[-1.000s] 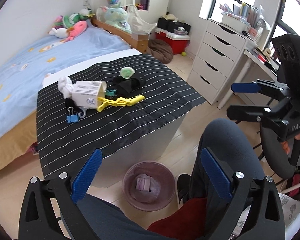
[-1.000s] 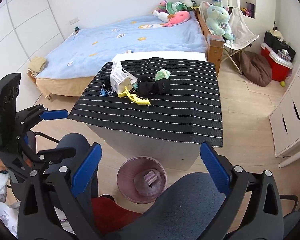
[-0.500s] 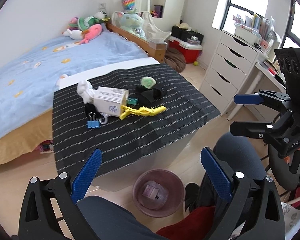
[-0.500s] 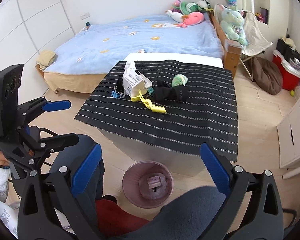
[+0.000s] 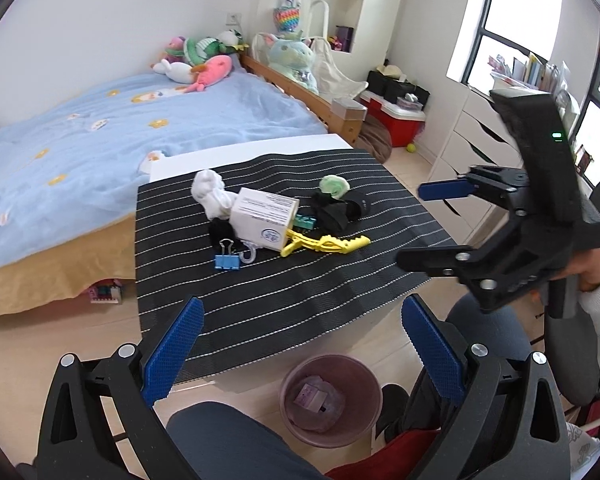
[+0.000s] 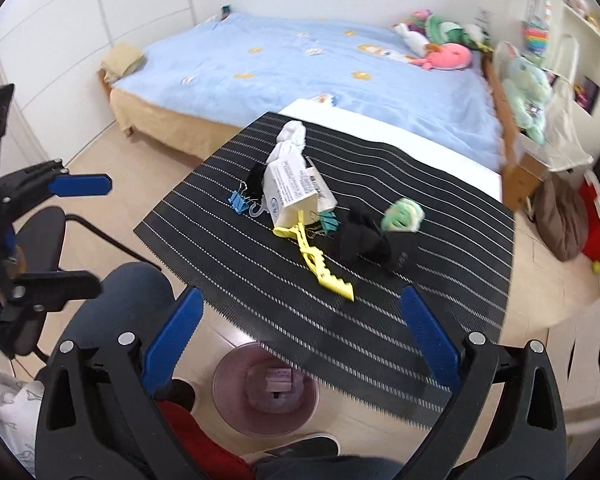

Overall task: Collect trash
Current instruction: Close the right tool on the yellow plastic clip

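A low table with a black striped mat holds a white carton, crumpled white tissue, a yellow clip, a blue binder clip, black cloth and a green wad. A pink bin with a scrap inside stands on the floor at the table's front. My left gripper and right gripper are both open and empty, short of the table's near edge.
A blue bed lies behind the table. White drawers and a red cooler stand to the right. My knees are below the grippers. The right gripper shows in the left wrist view.
Both grippers have moved forward and up toward the table, so the pile looks larger. The right gripper has swung closer to the table's right side. Both stay open.
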Demonstrator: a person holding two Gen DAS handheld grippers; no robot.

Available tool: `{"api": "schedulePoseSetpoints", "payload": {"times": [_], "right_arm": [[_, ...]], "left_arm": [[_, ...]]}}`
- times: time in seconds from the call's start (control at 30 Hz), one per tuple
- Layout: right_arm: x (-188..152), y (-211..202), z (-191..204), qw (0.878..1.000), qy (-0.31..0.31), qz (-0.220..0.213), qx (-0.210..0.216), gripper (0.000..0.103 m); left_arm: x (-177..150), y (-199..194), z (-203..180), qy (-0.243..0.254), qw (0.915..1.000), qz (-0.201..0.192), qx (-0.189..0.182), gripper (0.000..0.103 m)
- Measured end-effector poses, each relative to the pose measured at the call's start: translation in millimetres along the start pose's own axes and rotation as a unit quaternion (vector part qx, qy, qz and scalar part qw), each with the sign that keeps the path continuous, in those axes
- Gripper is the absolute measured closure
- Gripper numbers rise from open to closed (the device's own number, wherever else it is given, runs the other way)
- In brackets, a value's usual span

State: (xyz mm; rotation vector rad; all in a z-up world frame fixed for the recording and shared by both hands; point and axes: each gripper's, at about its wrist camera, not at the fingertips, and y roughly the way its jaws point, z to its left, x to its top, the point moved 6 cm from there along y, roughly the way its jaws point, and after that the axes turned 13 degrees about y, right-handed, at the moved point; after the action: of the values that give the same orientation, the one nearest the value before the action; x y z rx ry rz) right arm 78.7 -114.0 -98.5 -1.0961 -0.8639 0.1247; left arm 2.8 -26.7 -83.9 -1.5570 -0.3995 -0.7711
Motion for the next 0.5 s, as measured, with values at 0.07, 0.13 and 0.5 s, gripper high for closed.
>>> {"api": "schedulePoseSetpoints", "payload": {"times": [0.07, 0.13, 0.5], "right_arm": [[4, 12, 2, 1.000, -0.011, 0.012, 0.006, 0.006], [8, 25, 4, 0.999, -0.026, 0.026, 0.005, 0.006], [11, 82, 6, 0.994, -0.054, 0.090, 0.006, 0.040]], "left_arm": [[-2, -1, 3, -0.005, 1.0000, 0.001, 0.003, 0.008], [-4, -1, 6, -0.008, 1.0000, 0.001, 0.004, 0.008], [-13, 1, 21, -0.026, 0.9996, 0.009, 0.010, 0.008]]}}
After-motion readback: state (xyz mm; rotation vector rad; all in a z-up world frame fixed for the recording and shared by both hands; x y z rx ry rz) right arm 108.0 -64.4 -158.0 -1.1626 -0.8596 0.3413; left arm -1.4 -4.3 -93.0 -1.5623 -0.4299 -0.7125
